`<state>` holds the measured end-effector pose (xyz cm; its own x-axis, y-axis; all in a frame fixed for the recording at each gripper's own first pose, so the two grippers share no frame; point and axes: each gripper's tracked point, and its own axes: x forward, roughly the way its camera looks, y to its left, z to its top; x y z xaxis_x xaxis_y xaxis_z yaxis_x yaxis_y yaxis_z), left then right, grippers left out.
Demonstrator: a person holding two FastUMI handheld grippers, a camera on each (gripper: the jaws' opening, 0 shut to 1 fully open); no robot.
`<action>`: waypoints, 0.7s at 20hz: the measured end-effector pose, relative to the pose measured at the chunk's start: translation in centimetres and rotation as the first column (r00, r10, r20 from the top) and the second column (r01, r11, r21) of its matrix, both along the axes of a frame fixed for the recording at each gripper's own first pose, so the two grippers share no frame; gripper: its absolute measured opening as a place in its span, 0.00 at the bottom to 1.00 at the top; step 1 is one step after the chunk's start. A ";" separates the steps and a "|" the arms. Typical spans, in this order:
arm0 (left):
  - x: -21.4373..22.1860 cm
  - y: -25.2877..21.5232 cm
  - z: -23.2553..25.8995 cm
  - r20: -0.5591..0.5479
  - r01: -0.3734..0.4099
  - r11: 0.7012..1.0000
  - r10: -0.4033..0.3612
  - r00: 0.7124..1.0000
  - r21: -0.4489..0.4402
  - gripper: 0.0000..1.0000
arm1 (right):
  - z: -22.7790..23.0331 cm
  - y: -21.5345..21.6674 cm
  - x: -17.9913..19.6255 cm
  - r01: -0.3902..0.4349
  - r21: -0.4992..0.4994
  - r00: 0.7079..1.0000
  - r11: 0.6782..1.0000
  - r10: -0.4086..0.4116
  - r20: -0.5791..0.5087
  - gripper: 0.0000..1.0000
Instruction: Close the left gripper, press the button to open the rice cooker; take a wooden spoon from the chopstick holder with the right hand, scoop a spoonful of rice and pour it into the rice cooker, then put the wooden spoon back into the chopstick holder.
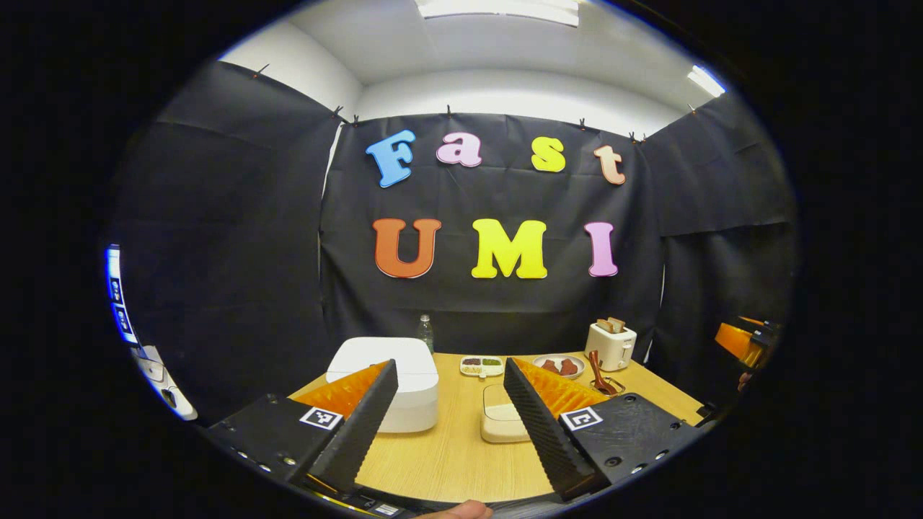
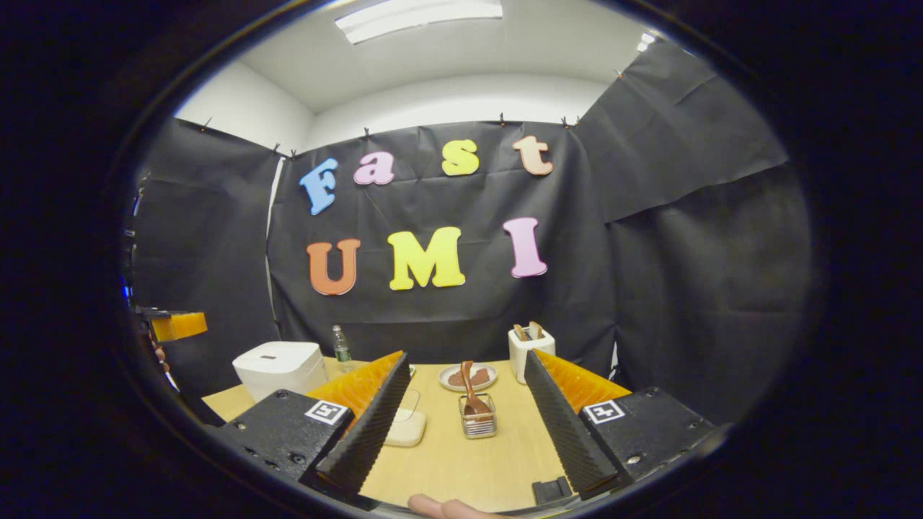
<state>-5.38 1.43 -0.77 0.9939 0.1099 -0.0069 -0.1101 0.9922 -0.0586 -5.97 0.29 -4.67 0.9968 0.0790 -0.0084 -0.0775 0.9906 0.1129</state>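
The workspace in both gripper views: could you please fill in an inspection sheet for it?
Surface: wooden table, bare at the near edge.
Job's things: white rice cooker at the left, lid down; wooden spoon standing in the wire chopstick holder; lidded container mid-table, contents not clear.
Clutter: toaster with bread, plate of brown food, small divided dish, bottle at the back.
Grippers: left claw open, holding nothing, facing the cooker and container; right claw open, holding nothing, with the chopstick holder ahead between its fingers.
Cables: nothing seen.
Surroundings: black cloth walls, white ceiling with lights.
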 end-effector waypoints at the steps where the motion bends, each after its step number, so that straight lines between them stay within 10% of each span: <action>1: -0.5 0.0 0.4 0.025 -0.011 1.000 0.011 1.000 -0.010 0.95 | 0.3 0.3 -0.2 -0.008 -0.012 1.000 1.000 0.008 0.005 0.99; 14: -3.4 -6.2 -0.6 0.027 0.110 0.993 -0.111 0.993 0.054 0.94 | 2.2 1.2 -3.4 -0.026 -0.101 0.996 0.995 0.035 0.080 0.99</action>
